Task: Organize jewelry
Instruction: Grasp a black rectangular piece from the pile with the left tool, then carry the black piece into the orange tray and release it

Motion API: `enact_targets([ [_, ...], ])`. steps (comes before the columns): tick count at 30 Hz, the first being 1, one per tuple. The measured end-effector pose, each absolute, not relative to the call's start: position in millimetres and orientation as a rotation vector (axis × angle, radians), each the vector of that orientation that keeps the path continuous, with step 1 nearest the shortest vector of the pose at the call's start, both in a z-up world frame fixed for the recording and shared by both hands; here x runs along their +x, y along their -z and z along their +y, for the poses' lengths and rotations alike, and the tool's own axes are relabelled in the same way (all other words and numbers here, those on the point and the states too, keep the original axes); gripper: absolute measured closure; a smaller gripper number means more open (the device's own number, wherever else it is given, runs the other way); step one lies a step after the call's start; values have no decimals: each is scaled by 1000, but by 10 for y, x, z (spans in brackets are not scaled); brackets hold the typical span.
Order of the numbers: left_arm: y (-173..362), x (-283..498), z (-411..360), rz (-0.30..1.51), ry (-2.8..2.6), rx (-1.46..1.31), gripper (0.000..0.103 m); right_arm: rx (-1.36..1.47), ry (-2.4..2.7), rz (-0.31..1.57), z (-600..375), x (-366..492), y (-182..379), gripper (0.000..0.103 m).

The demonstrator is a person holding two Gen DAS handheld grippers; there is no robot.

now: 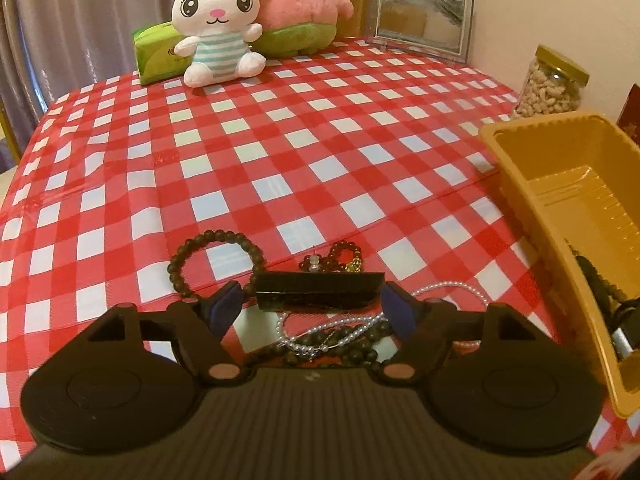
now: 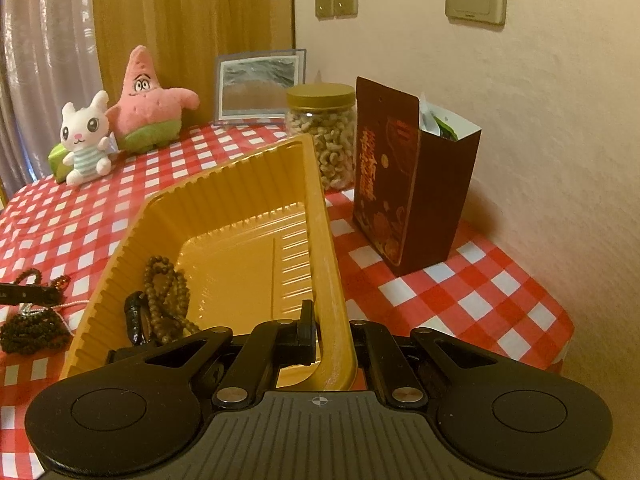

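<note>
Left wrist view: left gripper jaws spread, empty, over jewelry pile on checkered tablecloth; right gripper clamps tilted gold tray rim, bead strand inside

Checkered table: bead bracelets, plush toys, jar, possibly hairclip.
</note>
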State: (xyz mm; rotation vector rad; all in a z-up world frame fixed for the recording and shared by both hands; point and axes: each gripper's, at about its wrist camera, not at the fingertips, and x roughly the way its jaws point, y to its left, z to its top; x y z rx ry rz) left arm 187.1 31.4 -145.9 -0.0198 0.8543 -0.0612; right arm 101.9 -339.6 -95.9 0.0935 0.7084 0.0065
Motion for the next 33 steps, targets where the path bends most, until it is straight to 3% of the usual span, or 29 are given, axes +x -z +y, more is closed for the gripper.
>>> enact_targets([
  [4,1490,1911,250,842,26,3,23,97,-8,711,-3405,1024,962,98],
  [17,1571,2014,156,836,-26,12,23,101,-9,715,-3402,1029,978,98],
  [33,1542,1901,114,785,-38,70,28,101,-13,714,-3404,1030,993,98],
])
